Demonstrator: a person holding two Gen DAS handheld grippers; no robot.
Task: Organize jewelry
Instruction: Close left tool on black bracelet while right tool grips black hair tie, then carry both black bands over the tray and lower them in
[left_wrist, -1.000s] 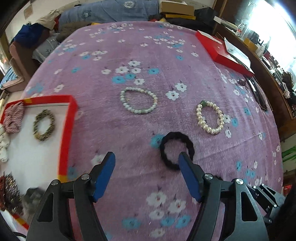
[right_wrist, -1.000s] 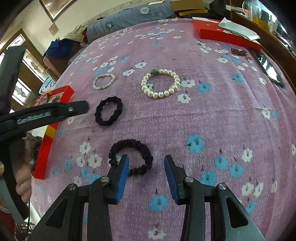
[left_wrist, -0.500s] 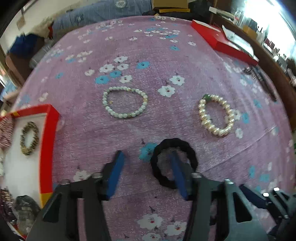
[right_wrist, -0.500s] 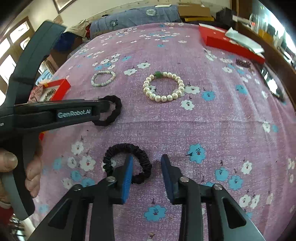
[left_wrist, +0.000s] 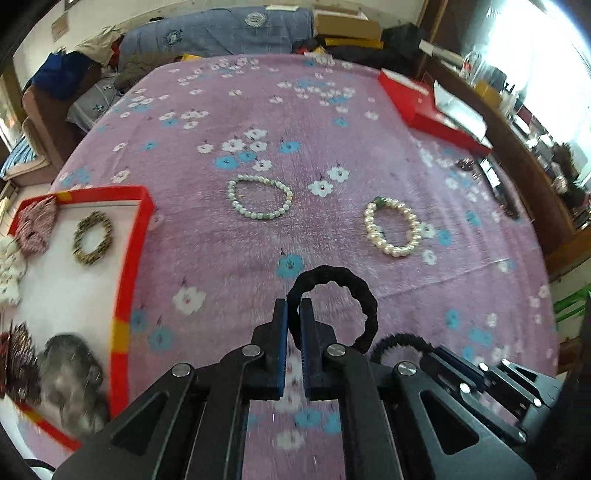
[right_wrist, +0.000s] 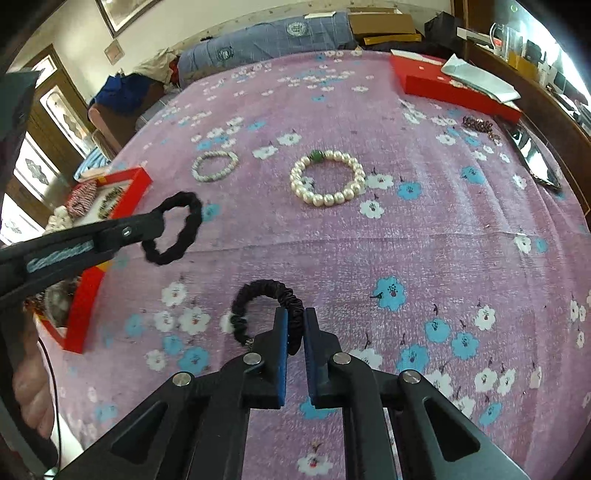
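The left tongs are nearly closed, their blue pads pinching one side of a black braided fabric hair tie, which hangs lifted clear of the purple flowered cloth covering the tabletop. In the right wrist view the same tie dangles from the left tongs over the cloth, near the left edge of the tabletop. The right tongs are likewise narrowed to a slit, clamped on a black ruffled satin scrunchie towards the near edge; whether it rests on the cloth or is raised cannot be told.

At the left edge lies a red-rimmed tray with a white floor, holding a gold-and-dark beaded bracelet and a pink knitted scrunchie. Mid-tabletop sit a small-beaded pale pearl bracelet and, well apart to its right, a large-beaded cream pearl bracelet with one green bead. A flat red box lies at the far right corner.
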